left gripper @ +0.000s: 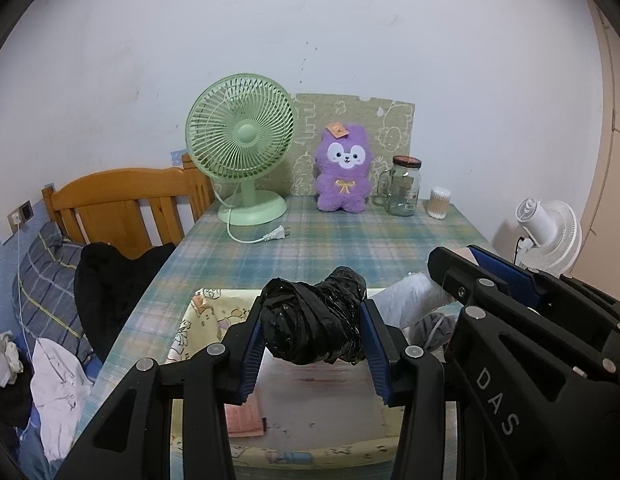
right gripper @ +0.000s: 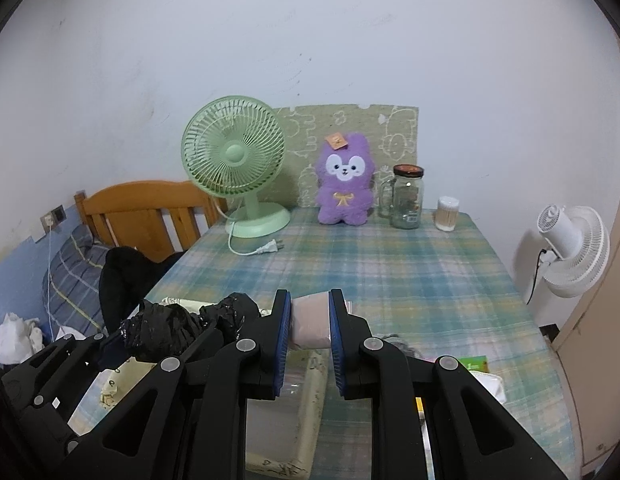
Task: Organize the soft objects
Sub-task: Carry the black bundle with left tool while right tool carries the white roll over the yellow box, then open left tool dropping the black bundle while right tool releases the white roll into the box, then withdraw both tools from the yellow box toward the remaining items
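Mid-task, I'd say: left tongs (left gripper: 314, 332) clamp a crumpled black plastic bag (left gripper: 314, 320) above the open fabric storage bin (left gripper: 198, 320); right tongs (right gripper: 310, 320) pinch a pale pink soft roll (right gripper: 310, 322) just beside it. Neither is in the bin yet, grey and white soft items (left gripper: 414, 304) wait on the bench (left gripper: 330, 240), and the purple plush (left gripper: 342, 172) sits at the far edge.

Grippers: two, the left gripper (left gripper: 313, 332) and the right gripper (right gripper: 309, 322)
Black plastic bags: one crumpled black plastic bag (left gripper: 314, 320), between the left jaws
Pale rolls: one pinkish soft roll (right gripper: 310, 322), between the right jaws
Fans: two, a green desk fan (left gripper: 242, 140) at 11 o'clock on the counter (left gripper: 342, 240) and a white fan (left gripper: 550, 236) at 3 o'clock
Plush toys: one purple plush toy (left gripper: 343, 170)
Glass jars: one lidded glass jar (left gripper: 405, 186)
Glass mugs: one glass mug (left gripper: 382, 186)
Cotton swab tubs: one cotton swab tub (left gripper: 438, 202)
Storage boxes: one cartoon-print storage box (left gripper: 198, 320) at 6 o'clock
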